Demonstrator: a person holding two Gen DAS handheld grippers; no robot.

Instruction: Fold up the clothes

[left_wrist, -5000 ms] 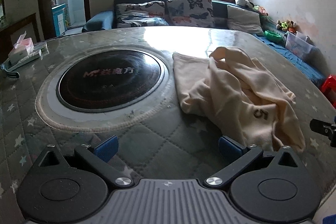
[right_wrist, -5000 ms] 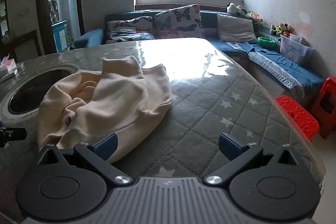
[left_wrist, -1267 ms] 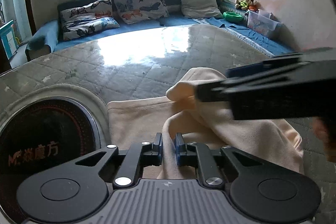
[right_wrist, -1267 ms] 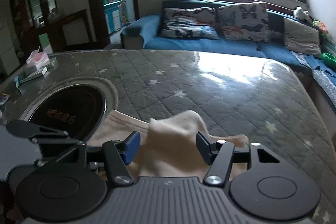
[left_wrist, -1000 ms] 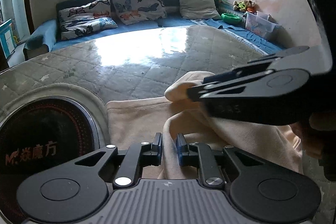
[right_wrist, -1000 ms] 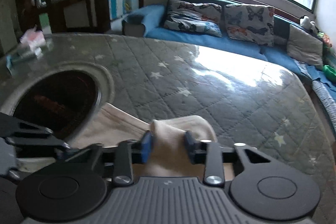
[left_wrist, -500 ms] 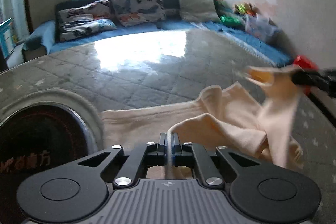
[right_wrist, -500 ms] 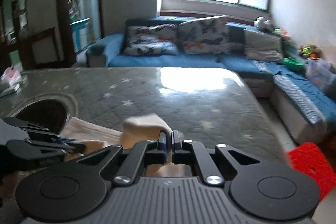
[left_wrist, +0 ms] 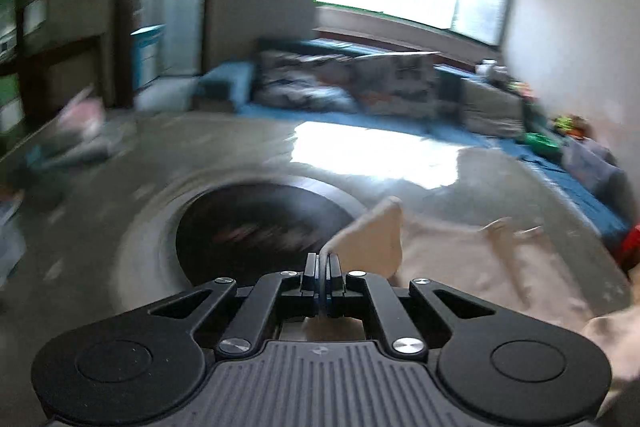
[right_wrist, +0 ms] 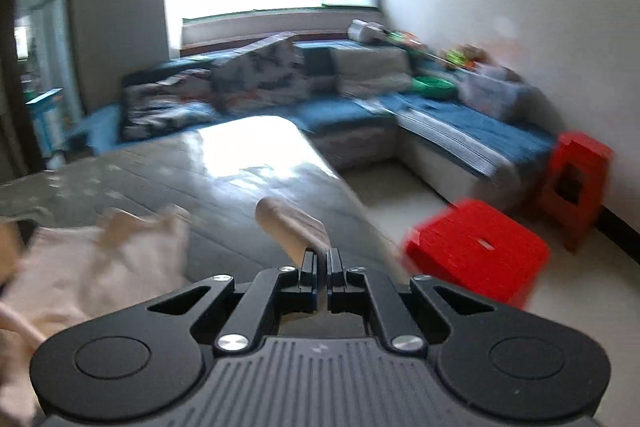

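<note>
1 cream garment spread lower right on quilted table (frames blurred). 2 grippers: left gripper clenched on garment corner; right gripper clenched on another corner. 2 red stools right.

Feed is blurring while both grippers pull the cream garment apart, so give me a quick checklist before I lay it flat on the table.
1. Left gripper shut on the cream garment: ok, cloth sticks out between its closed fingers.
2. Right gripper shut on the garment: ok, a fold protrudes ahead of the fingers.
3. Garment spread free of creases: not ok, bunched folds show in the right wrist view.
4. Cloth clear of the black round hob: cannot tell, the held corner hangs right beside it.
5. Table has bare surface ahead: ok.
6. Image sharp enough to place edges: not ok, motion blur.
</note>
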